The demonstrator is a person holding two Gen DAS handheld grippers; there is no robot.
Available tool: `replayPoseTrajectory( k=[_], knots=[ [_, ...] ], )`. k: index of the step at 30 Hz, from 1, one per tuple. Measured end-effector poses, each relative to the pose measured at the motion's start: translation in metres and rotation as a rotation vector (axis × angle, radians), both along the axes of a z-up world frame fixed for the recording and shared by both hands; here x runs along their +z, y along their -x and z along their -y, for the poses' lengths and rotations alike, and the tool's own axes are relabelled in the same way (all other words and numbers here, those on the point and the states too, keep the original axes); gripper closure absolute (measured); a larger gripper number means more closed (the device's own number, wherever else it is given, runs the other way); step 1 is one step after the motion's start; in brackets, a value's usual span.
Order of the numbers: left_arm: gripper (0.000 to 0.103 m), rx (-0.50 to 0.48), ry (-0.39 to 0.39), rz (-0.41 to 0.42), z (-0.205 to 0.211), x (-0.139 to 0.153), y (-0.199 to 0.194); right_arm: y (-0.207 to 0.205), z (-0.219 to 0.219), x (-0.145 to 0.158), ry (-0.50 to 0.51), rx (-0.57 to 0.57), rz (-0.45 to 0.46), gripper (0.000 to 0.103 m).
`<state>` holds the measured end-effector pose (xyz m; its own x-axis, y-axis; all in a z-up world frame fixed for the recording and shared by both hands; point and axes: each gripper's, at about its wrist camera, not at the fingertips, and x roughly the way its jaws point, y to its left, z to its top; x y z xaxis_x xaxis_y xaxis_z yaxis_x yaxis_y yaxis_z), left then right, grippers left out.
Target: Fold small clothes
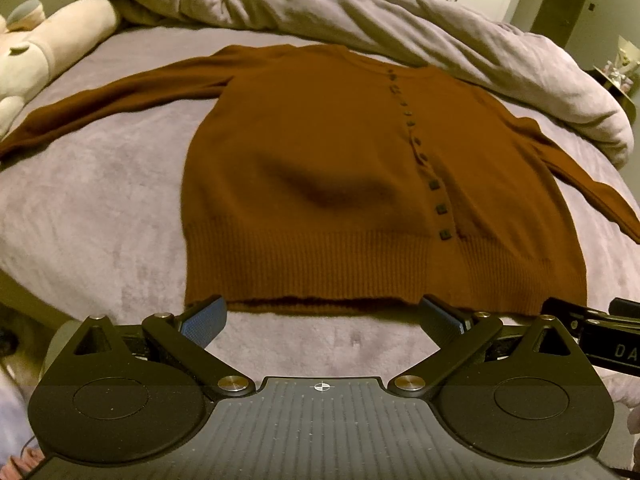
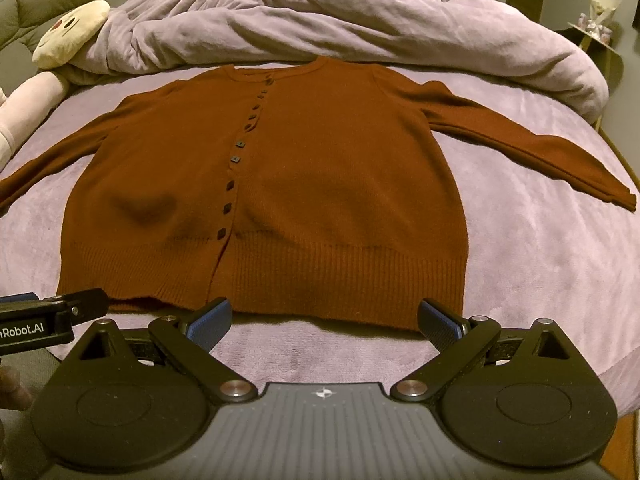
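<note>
A rust-brown buttoned cardigan (image 1: 320, 168) lies flat, front up, on the bed, both sleeves spread out to the sides, ribbed hem toward me. It also shows in the right wrist view (image 2: 320, 184). My left gripper (image 1: 322, 316) is open and empty, just short of the hem's left half. My right gripper (image 2: 324, 318) is open and empty, just short of the hem's right half. Each gripper's side shows at the edge of the other's view, the right gripper (image 1: 592, 320) and the left gripper (image 2: 48, 312).
The bed has a lilac fleece cover (image 1: 100, 208). A bunched lilac duvet (image 2: 320, 20) lies behind the cardigan. A plush toy (image 1: 36, 60) lies at the left. The bed's right edge (image 2: 624, 160) is near the right sleeve end.
</note>
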<state>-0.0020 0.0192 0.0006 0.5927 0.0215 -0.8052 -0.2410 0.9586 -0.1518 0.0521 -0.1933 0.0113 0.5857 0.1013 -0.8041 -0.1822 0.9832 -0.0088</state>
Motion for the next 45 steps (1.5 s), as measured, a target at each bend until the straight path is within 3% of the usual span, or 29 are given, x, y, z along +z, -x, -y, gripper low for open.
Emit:
replayPoseTrajectory(
  k=[28, 45],
  knots=[
    [0.000, 0.007, 0.017, -0.007, 0.0005, -0.0028, 0.0003, 0.0003, 0.0017, -0.0011, -0.013, -0.004, -0.006, 0.004],
    [0.000, -0.054, 0.031, -0.017, 0.0049, -0.0035, 0.0025, 0.0004, 0.0079, -0.0037, -0.044, -0.004, -0.003, 0.004]
  ],
)
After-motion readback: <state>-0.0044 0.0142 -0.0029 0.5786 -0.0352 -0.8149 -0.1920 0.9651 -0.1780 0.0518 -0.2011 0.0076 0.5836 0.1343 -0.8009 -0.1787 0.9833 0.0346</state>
